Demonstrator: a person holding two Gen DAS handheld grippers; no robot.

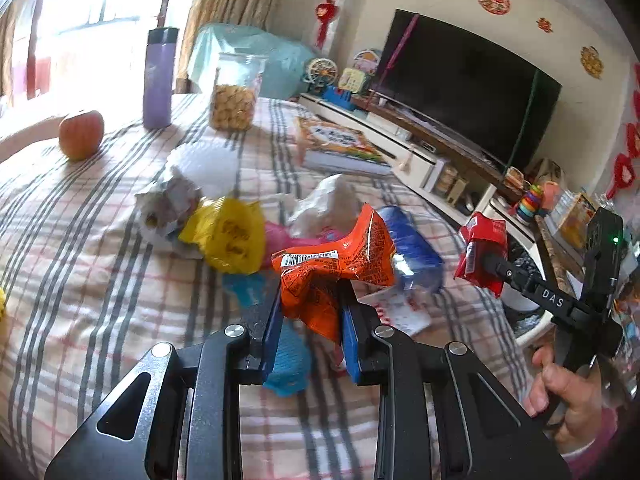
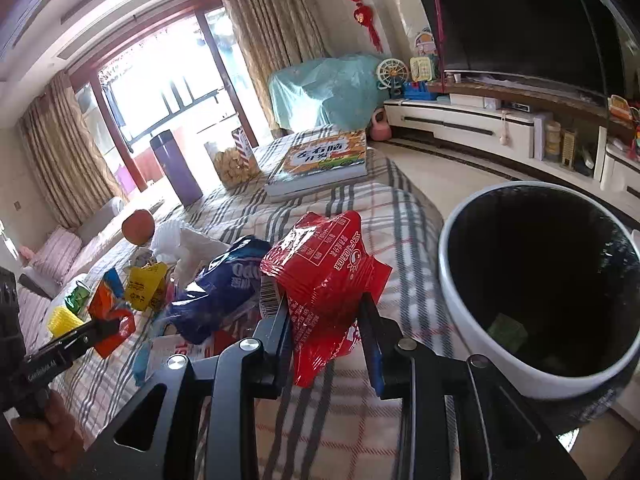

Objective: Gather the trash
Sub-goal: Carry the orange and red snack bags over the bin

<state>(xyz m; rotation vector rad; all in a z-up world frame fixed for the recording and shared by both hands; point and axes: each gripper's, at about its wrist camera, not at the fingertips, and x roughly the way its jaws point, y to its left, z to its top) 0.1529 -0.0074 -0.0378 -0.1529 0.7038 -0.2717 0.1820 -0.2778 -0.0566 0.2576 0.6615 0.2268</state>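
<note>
Plaid-clothed tabletop (image 1: pixel 100 280) in a living room, TV (image 1: pixel 460 80) beyond. Trash pile (image 1: pixel 224 232) mid-cloth; apple (image 1: pixel 81 134), flask (image 1: pixel 158 80), jar (image 1: pixel 236 96), book (image 1: pixel 340 148) behind the pile. Left tool (image 1: pixel 310 312) pinches orange wrapper (image 1: pixel 332 268); right tool (image 2: pixel 326 328) pinches red wrapper (image 2: pixel 320 280), bin (image 2: pixel 540 280) beside it.

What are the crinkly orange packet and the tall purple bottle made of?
Crinkly orange packet: probably thin plastic film, glossy; it creases sharply and carries a printed barcode. Tall purple bottle: smooth matte shell with a dark cap, maybe coated metal or plastic; I can't tell which.
</note>
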